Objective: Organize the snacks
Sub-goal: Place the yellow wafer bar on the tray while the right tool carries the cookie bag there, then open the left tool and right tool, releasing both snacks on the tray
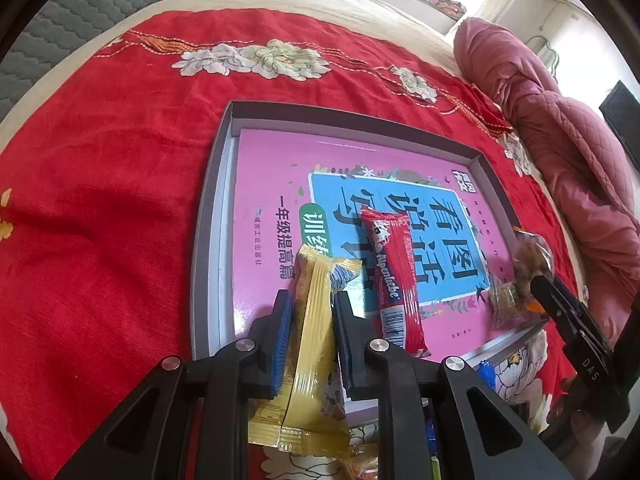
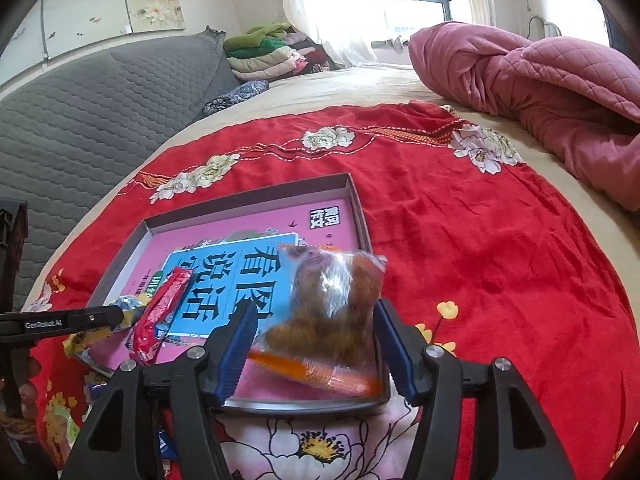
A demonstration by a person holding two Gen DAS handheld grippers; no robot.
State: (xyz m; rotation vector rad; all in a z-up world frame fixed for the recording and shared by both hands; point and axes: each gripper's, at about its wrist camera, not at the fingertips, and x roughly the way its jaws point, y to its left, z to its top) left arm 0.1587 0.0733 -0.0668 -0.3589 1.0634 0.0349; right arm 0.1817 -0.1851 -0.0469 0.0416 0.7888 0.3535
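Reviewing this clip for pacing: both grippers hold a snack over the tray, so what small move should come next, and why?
Probably lower the left gripper and open it. Its yellow packet is clamped and hangs over the tray's near edge, beside the red bar already lying inside. The right gripper looks wider than its clear bag, so that release seems underway.

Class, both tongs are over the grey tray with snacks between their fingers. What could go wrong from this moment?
The left tongs pinch only the middle of the yellow packet, which might slip or swing. The clear bag of brown snacks sits loosely between the wide right tongs, near the tray edge, and could spill out.
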